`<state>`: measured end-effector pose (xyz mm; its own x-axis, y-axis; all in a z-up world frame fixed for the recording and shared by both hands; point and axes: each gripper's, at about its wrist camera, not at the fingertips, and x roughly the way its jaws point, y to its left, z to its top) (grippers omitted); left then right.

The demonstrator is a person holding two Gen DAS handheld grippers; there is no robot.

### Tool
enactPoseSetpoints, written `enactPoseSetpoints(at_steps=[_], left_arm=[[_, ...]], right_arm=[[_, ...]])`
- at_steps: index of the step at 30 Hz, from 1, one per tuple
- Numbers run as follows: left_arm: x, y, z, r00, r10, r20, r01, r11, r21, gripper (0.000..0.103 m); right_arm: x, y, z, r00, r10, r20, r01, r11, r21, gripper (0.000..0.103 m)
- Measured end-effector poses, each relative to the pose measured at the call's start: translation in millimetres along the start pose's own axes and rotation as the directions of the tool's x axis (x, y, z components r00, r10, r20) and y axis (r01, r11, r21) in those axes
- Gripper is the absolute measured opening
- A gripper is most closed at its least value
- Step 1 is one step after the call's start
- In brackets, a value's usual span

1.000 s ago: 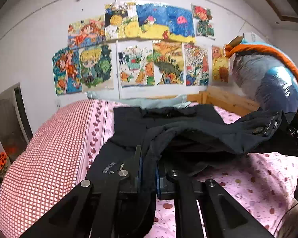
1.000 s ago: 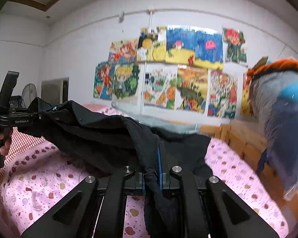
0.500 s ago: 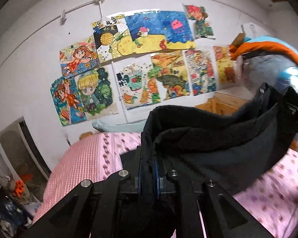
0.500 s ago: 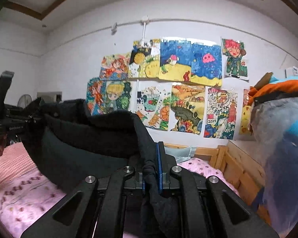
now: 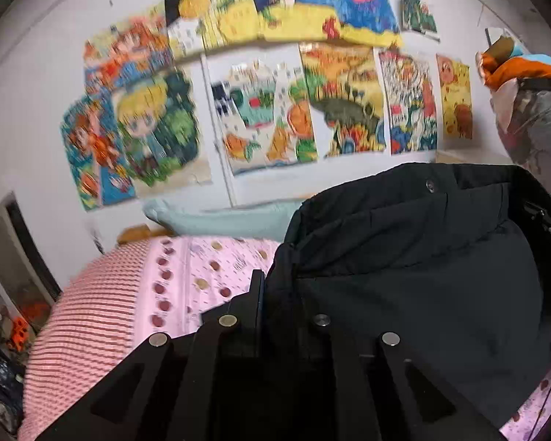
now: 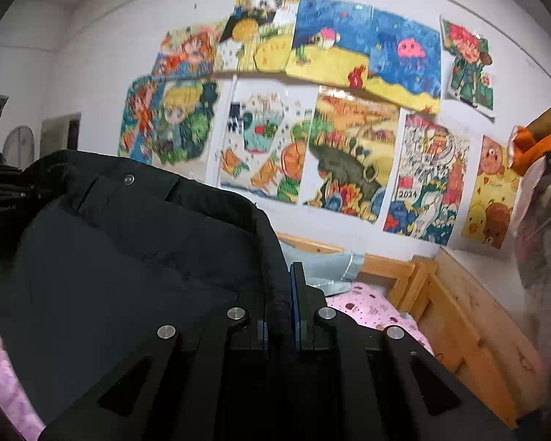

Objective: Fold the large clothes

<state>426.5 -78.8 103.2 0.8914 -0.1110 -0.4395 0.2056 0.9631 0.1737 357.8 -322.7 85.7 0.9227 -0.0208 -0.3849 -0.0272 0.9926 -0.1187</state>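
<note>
Cloth, black and smooth: trousers [image 5: 415, 275] hang wide over a pink bed [image 5: 103, 316]. Left gripper [image 5: 272, 294] and right gripper [image 6: 281, 294] each pinch an edge tight. Wall pictures [image 6: 349, 154] look blurry.

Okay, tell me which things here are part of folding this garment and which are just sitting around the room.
Part of the job:
black garment
left gripper, clamped on it
right gripper, clamped on it
pink bedspread

Just lying about:
drawings on the wall
pale blue pillow
wooden bed frame
orange and blue bundle

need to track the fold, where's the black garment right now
The black garment hangs stretched between the left gripper and right gripper, lifted above the pink bedspread.
</note>
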Motion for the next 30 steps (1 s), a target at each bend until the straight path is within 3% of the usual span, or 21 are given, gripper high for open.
enactPoseSetpoints(at_steps=[6,9,12,14,15,16,19,22,25,30], left_arm=[[80.7,-4.3,-16.3,0.992,-0.071,-0.102,0.063,0.995,-0.078,0.015],[95.2,-8.2,-23.7,0.989,-0.071,-0.127,0.055,0.99,-0.127,0.017],[83.8,-13.9,-27.1,0.996,-0.049,-0.08,0.039,0.992,-0.119,0.026],[69.0,-13.0,-28.8,0.998,-0.06,-0.019,0.056,0.988,-0.145,0.049],[62.0,-10.7,-28.8,0.998,-0.069,0.01,0.069,0.984,-0.164,0.081],[53.3,-7.4,-29.3,0.996,-0.073,0.056,0.083,0.977,-0.196,0.103],[19.1,-3.8,-33.4,0.973,-0.059,0.223,0.112,0.965,-0.237,0.103],[7.8,-16.1,-31.5,0.966,-0.068,0.251,0.107,0.984,-0.145,0.103],[7.5,-30.2,-29.9,0.965,-0.113,0.236,0.134,0.988,-0.073,0.103],[12.5,-53.8,-34.4,0.956,-0.255,0.144,0.259,0.966,-0.012,0.103]], right_arm=[[61.7,-4.0,-31.5,0.994,-0.02,-0.111,0.026,0.998,0.052,0.009],[92.0,-13.0,-48.7,0.98,0.058,-0.189,-0.038,0.993,0.108,0.014],[102.1,-20.1,-61.4,0.973,0.127,-0.191,-0.101,0.985,0.142,0.036],[101.8,-21.3,-66.9,0.971,0.152,-0.183,-0.124,0.98,0.157,0.063],[100.1,-21.9,-67.9,0.971,0.16,-0.177,-0.131,0.978,0.165,0.066],[94.8,-22.4,-68.3,0.974,0.165,-0.158,-0.138,0.975,0.171,0.067],[74.7,-23.4,-63.7,0.985,0.145,-0.092,-0.129,0.979,0.158,0.08],[47.0,-20.3,-50.8,0.994,0.107,-0.016,-0.106,0.992,0.075,0.089],[31.0,-18.9,-40.5,0.993,0.118,-0.006,-0.117,0.993,0.031,0.091],[28.1,-16.2,-47.1,0.97,0.225,-0.096,-0.222,0.974,0.048,0.091]])
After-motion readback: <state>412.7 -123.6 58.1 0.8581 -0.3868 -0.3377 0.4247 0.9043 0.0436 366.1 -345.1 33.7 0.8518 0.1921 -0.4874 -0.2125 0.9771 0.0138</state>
